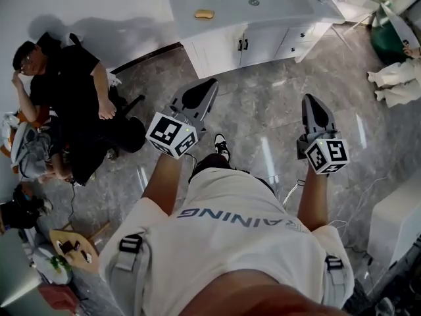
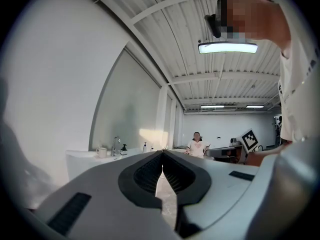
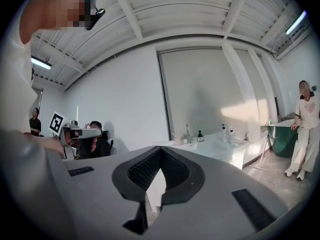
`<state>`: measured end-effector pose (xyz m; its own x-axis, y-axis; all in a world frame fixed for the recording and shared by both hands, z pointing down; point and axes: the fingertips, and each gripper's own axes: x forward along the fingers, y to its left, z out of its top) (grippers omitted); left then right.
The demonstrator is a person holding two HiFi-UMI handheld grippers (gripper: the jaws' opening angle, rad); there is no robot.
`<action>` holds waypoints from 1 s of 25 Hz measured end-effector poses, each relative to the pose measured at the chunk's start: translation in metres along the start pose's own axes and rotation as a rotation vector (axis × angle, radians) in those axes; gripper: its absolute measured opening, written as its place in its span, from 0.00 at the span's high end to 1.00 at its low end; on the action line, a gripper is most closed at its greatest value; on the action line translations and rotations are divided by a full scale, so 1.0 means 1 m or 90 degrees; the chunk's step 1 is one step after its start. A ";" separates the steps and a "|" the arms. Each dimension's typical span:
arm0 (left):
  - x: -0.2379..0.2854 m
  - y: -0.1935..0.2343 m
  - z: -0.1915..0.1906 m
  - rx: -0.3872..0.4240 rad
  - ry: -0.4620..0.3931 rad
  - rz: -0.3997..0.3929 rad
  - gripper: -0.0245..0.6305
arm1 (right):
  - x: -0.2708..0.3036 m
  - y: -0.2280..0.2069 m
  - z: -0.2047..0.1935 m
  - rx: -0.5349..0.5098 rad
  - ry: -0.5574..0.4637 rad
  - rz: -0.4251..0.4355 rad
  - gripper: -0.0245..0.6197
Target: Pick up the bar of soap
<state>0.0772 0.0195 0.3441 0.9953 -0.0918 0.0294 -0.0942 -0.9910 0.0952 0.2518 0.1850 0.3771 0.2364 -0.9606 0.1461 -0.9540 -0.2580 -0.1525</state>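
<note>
An orange bar of soap (image 1: 204, 14) lies on the white vanity counter (image 1: 276, 8) at the top of the head view, left of the sink drain (image 1: 254, 2). Both grippers are held out level over the grey floor, well short of the vanity. My left gripper (image 1: 209, 84) is shut with nothing between its jaws; in the left gripper view its fingertips (image 2: 162, 151) meet. To its right, my right gripper (image 1: 310, 99) is also shut and empty, tips (image 3: 160, 149) together. The soap cannot be made out in either gripper view.
A person in black (image 1: 66, 91) sits against the wall at left amid clutter. Another person (image 3: 302, 129) stands by a green tub (image 1: 385, 41) at right. Bottles (image 3: 200, 135), a faucet (image 2: 116, 145) and a mug (image 2: 101, 152) stand on the vanity. A white unit (image 1: 395, 222) sits at lower right.
</note>
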 end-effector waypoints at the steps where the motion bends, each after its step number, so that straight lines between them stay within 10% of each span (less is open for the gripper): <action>1: 0.005 0.016 0.001 -0.001 0.001 0.004 0.95 | 0.018 0.001 0.003 -0.001 0.003 0.005 0.95; 25: 0.086 0.278 0.010 -0.001 0.025 0.216 0.95 | 0.366 -0.008 0.035 -0.029 0.037 0.228 0.95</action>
<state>0.1366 -0.2645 0.3632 0.9056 -0.4128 0.0974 -0.4204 -0.9042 0.0758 0.3524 -0.1683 0.3978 -0.1233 -0.9815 0.1466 -0.9820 0.0993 -0.1610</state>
